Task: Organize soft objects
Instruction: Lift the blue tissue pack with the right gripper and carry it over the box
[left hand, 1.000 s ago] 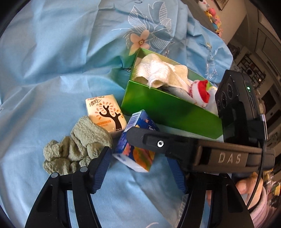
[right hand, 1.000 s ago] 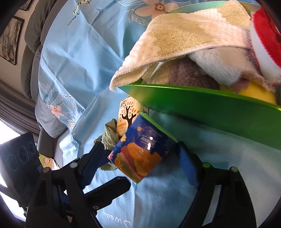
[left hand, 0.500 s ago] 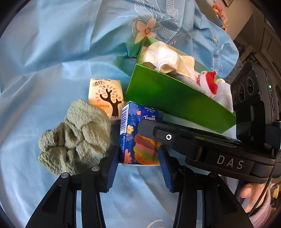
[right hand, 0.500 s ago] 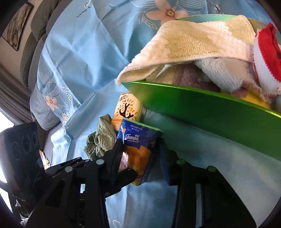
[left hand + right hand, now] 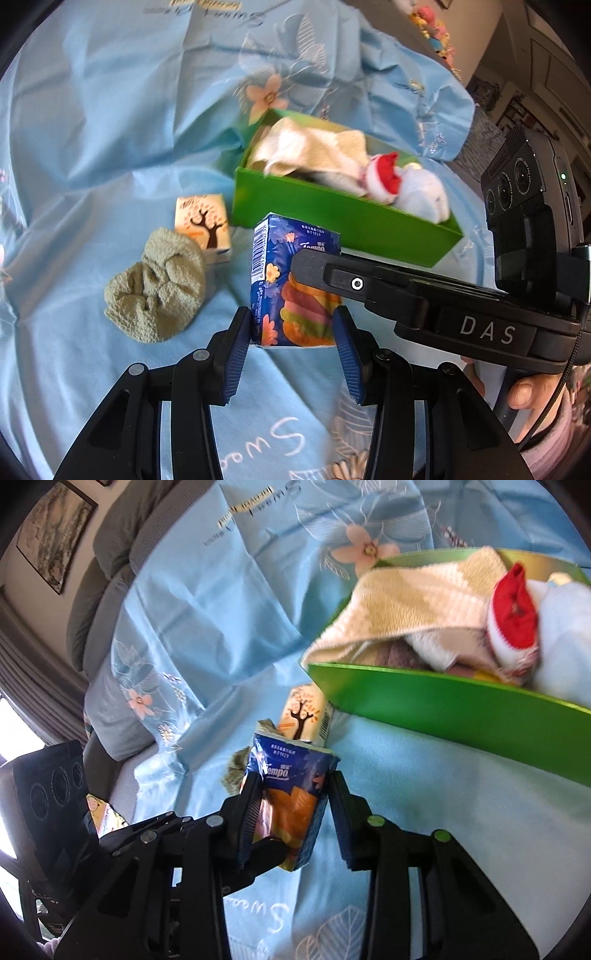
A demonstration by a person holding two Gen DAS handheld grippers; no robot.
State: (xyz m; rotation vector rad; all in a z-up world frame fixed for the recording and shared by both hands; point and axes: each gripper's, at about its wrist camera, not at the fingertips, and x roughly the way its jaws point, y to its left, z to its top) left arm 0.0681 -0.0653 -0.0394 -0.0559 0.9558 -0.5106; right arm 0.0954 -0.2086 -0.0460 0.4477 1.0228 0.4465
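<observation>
A blue Tempo tissue pack hangs upright just above the light blue cloth, held from two sides. My left gripper is shut on its lower part, pads pressing both flanks. My right gripper is shut on the same pack, and one of its black fingers crosses the pack in the left wrist view. Behind stands the green box with a cream towel and a red and white sock in it.
A crumpled olive-green washcloth lies left of the pack, with an orange tree-print tissue pack behind it by the box's corner. The flowered blue cloth covers the surface. A hand holds the right tool.
Both grippers' jaws closed from wide apart onto the blue tissue pack. The pack went from tilted to upright and rose with both grippers, so the box and washcloth look farther off.
</observation>
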